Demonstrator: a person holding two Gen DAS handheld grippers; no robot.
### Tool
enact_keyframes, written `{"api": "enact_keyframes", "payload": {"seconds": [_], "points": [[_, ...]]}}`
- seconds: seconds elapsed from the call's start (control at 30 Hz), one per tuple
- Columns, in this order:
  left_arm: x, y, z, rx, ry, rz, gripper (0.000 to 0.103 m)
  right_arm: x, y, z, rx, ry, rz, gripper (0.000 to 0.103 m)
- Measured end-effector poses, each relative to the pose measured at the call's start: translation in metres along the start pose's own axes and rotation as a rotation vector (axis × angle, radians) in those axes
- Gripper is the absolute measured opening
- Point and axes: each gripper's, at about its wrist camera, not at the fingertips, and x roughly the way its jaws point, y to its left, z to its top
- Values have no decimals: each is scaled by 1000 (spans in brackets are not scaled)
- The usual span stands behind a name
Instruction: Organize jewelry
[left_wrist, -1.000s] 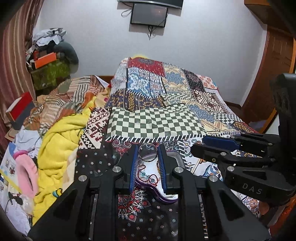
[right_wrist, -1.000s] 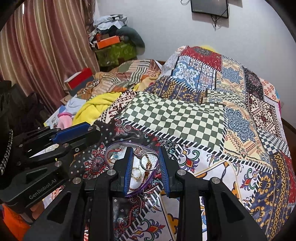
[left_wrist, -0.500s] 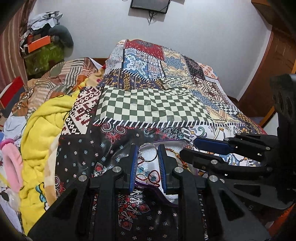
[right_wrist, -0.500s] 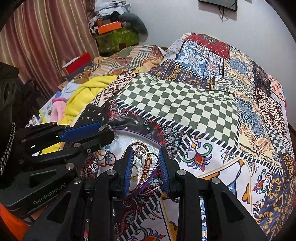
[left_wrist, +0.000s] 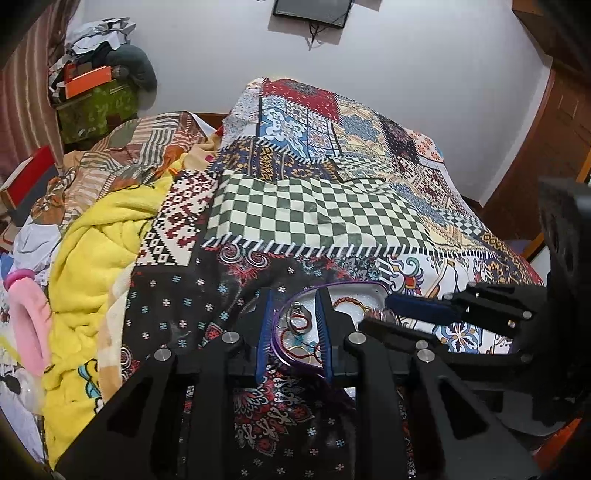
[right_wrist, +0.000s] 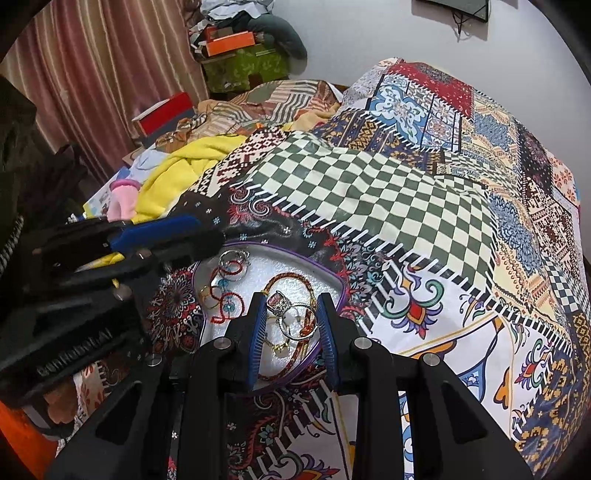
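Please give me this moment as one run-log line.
left gripper: open, over tray | right gripper: open, around silver ring | jewelry in tray | nothing gripped

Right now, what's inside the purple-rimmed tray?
Inside the tray: silver rings, a red beaded string, a braided bracelet, a stone ring and a silver bangle. The right tool hides the near part.

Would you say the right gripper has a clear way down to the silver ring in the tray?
Probably yes: the right gripper is open with the silver ring between its fingers, and the left gripper sits off at the tray's far corner.
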Motion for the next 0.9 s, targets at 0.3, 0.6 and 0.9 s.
{"api": "enact_keyframes", "payload": {"seconds": [0.3, 0.6, 0.9], "points": [[-32, 4, 8, -24, -56, 28, 21, -29, 1, 3, 27, -41, -6, 25], [-110, -25, 17, 13, -209, 45, 21, -138, 10, 5, 49, -281, -63, 25], [-228, -75, 7, 86, -461, 47, 25, -255, 46, -22, 33, -576, -136, 25]]}}
